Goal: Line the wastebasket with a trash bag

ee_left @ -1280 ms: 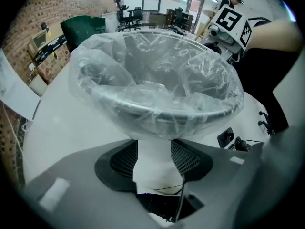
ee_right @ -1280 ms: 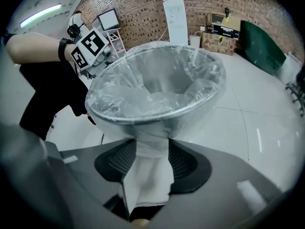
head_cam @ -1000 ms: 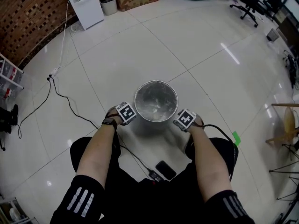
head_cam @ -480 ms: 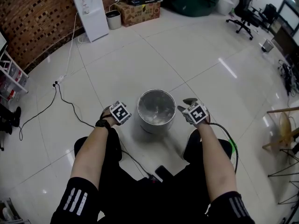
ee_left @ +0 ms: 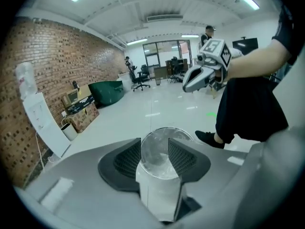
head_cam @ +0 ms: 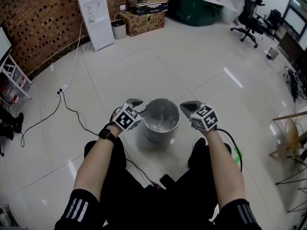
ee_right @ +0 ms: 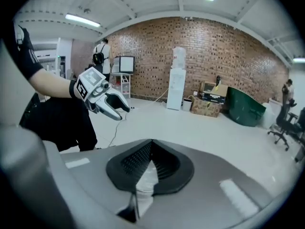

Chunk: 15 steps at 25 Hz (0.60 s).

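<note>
While the wastebasket [head_cam: 160,122] stands upright on the floor [head_cam: 206,56] at frame centre, just ahead of the person's knees, we read a shiny, crinkled lining inside it. It may be a clear trash bag, but we can't tell film from bare metal.

The left tongs [head_cam: 136,104] hover by its left rim and the right tongs [head_cam: 187,107] by its right rim, both above it and not touching.
- **Left tongs:** the jaws have just been closing and now sit partly apart. Nothing is pinched, and only the basket shows far beyond the gap.
- **Right tongs:** the jaws have just been closing and are now pressed together, with no film visible between them.

Risks, in our judgement:
- **Bag sag:** if a bag is in, neither side holds its edge, so it could sag back into the basket.
- **Regrasp:** the right tongs must reopen before any regrasp. Poking down with the jaws together could shove the film in or tear it.
- **Tipping:** the basket looks light and the tiles look glossy, so a one-sided nudge at the rim could slide or tip it.
- **Uneven grab:** grabbing one side only could leave the lining skewed.
</note>
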Tool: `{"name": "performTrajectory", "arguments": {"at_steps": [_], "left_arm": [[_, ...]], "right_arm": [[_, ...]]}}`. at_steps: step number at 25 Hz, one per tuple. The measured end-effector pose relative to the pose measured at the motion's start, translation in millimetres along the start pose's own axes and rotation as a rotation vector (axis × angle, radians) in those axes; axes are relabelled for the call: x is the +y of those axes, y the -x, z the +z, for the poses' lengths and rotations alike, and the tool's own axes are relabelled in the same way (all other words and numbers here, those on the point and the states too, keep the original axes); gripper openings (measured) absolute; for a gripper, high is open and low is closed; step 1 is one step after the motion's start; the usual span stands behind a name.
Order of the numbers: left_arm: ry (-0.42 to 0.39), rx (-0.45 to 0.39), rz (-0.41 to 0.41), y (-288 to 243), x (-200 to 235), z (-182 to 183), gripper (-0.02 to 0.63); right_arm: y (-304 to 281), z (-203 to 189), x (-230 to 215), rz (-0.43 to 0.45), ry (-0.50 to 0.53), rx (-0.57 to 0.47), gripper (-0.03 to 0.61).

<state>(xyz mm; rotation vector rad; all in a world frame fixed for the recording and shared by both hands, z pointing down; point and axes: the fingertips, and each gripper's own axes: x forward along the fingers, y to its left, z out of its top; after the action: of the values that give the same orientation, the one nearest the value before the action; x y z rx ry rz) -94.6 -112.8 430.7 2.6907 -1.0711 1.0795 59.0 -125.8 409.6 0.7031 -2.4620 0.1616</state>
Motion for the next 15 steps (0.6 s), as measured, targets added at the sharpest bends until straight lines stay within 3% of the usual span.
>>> {"name": "performTrajectory", "arguments": {"at_steps": [3, 6, 11, 15], "left_arm": [[0.044, -0.077, 0.0, 12, -4, 16, 0.141], [0.037, -0.109, -0.007, 8, -12, 22, 0.127], [-0.015, -0.07, -0.059, -16, -23, 23, 0.129], [-0.063, -0.07, -0.1, -26, -26, 36, 0.129]], "right_arm": [[7, 14, 9, 0.05, -0.076, -0.097, 0.006], [6, 12, 11, 0.078, -0.168, -0.159, 0.006], [-10, -2, 12, 0.111, -0.103, -0.064, 0.006], [-17, 4, 17, 0.158, -0.118, -0.075, 0.006]]}}
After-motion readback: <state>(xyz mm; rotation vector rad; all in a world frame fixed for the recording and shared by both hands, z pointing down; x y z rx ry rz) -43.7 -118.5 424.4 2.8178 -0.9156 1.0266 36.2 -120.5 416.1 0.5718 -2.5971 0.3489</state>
